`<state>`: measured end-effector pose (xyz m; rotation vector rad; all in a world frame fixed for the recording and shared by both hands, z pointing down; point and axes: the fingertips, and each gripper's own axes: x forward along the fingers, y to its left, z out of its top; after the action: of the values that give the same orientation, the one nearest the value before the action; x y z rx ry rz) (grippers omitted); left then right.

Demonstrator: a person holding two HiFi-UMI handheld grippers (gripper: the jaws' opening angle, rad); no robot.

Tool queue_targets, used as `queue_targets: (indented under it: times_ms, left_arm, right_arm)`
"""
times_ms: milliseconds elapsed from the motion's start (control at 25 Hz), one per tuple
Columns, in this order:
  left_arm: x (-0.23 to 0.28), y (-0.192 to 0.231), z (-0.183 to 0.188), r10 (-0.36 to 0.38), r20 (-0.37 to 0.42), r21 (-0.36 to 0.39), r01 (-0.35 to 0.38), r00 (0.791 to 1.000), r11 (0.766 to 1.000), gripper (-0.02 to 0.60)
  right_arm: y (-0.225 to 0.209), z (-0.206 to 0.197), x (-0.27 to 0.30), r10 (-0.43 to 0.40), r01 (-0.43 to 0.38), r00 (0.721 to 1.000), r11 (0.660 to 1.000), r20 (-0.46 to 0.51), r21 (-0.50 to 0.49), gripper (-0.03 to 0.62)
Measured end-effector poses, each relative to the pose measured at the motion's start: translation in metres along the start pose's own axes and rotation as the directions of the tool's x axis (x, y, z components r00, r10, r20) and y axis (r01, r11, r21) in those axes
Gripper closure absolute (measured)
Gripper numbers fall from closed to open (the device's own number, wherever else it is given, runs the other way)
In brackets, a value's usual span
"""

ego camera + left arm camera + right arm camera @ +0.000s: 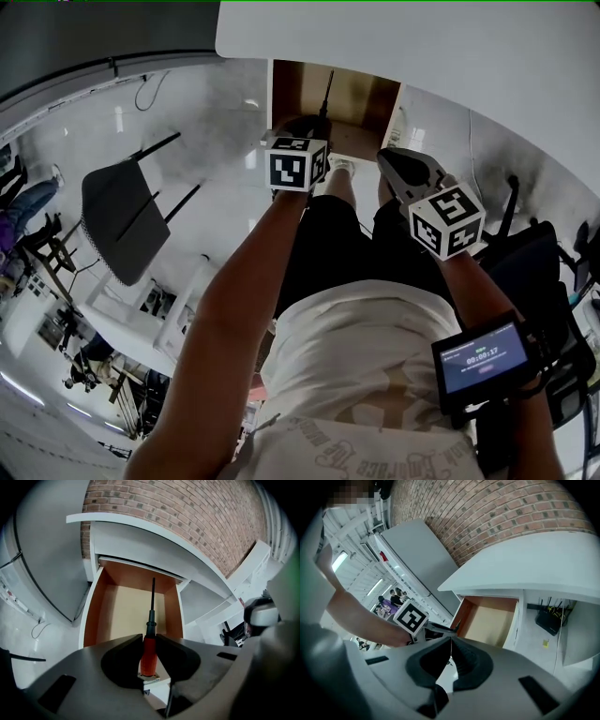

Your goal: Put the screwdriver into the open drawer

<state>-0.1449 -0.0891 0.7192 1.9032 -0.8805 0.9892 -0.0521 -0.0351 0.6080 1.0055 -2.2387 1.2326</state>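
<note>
**Brick Wall, White Floor**

We see a red brick wall (pixel 187 517) rising behind a white worktop (pixel 422 37). The floor (pixel 216 122) is glossy white, and a dark chair (pixel 122 220) stands on it. Strip lights (pixel 340 559) glow overhead, and people (pixel 389 603) gather far off.

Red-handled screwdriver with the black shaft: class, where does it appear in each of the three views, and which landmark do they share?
Head view: red-handled screwdriver, top centre, black shaft rising above the left gripper.
Left gripper view: centre, red handle clamped between the jaws.
Right gripper view: cannot be told apart; the left gripper shows centre left.
Shared landmark: the open wooden drawer.
</note>
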Motion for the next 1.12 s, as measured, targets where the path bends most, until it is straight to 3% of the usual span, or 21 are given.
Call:
queue_targets:
  times_ms: [440,680,1120]
  left_arm:
    - [0.104,0.027,-0.036,0.006,-0.030,-0.046,-0.007,1.000,0.999,0.483]
    - [0.109,0.033,-0.025,0.028,-0.027,-0.031,-0.029,0.999,0.999,0.483]
    - [0.134,0.025,0.001,0.019,-0.044,0.066,-0.016,0.999,0.998,0.483]
  right_arm:
    - [-0.057,-0.077,0.060,0.042,-0.044,0.999,0.996,0.026,0.073,0.571]
    - [-0.067,-0.071,0.057,0.002,-0.007,0.998,0.995,0.058,0.096,0.571]
    - [-0.068,-0.074,0.052,-0.018,0.012,0.999,0.994,0.051,0.107,0.571]
